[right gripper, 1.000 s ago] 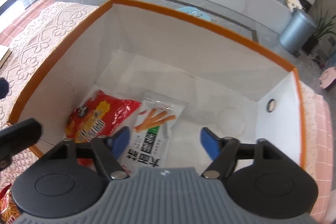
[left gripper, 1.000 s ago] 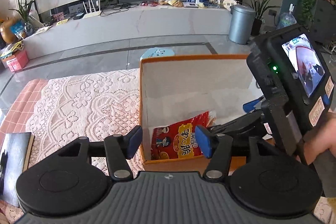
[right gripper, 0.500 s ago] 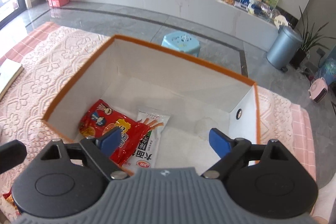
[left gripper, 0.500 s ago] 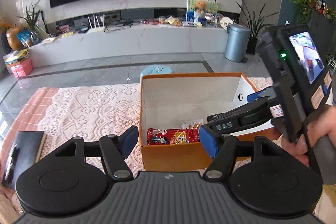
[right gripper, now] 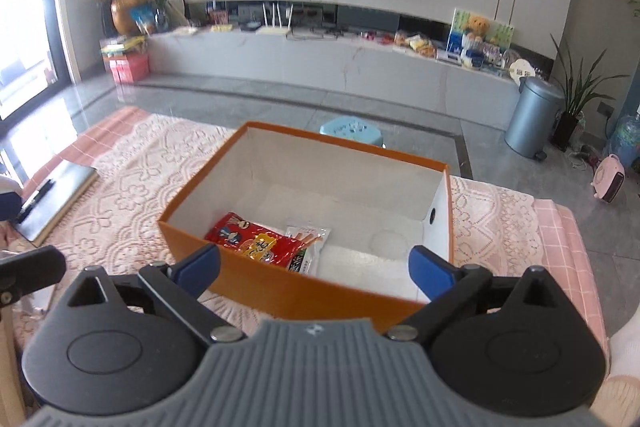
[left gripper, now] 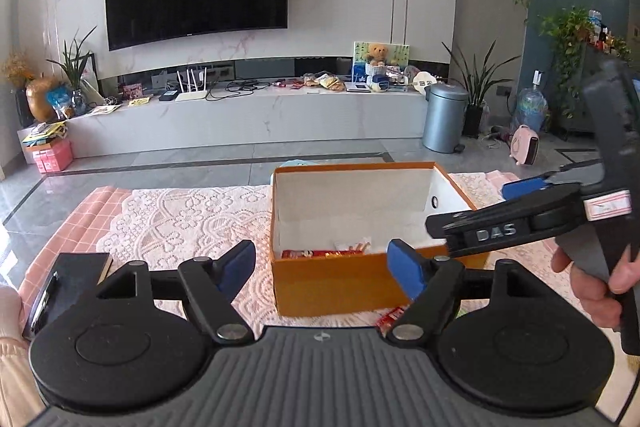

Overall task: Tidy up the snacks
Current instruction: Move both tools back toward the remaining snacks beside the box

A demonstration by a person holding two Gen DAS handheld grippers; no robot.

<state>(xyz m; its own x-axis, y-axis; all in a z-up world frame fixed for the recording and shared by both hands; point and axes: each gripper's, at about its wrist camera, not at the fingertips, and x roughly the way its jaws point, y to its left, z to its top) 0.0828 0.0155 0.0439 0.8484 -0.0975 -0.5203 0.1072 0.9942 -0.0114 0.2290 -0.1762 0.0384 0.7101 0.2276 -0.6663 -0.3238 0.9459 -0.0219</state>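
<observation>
An orange box [left gripper: 332, 283] [right gripper: 304, 285] with a white inside stands on the lace tablecloth. Inside lie a red snack bag [right gripper: 256, 241] [left gripper: 316, 253] and a white bag of sticks [right gripper: 310, 247] beside it. My left gripper [left gripper: 322, 265] hangs in front of the box, its jaws opening with nothing between them. My right gripper [right gripper: 314, 263] is above the box's near wall, jaws opening and empty; in the left wrist view it [left gripper: 520, 187] reaches over the box's right end, held by a hand [left gripper: 592, 287]. Another red packet [left gripper: 394, 315] lies on the cloth before the box.
A dark notebook with a pen [left gripper: 64, 287] [right gripper: 52, 199] lies at the table's left edge. A blue stool [right gripper: 352, 131] stands on the floor behind the table. Farther back are a grey bin [right gripper: 534, 115] and a long TV bench [left gripper: 248, 123].
Both grippers have pulled back and risen away from the box and their jaws have widened. The two snack bags stay lying inside the box.
</observation>
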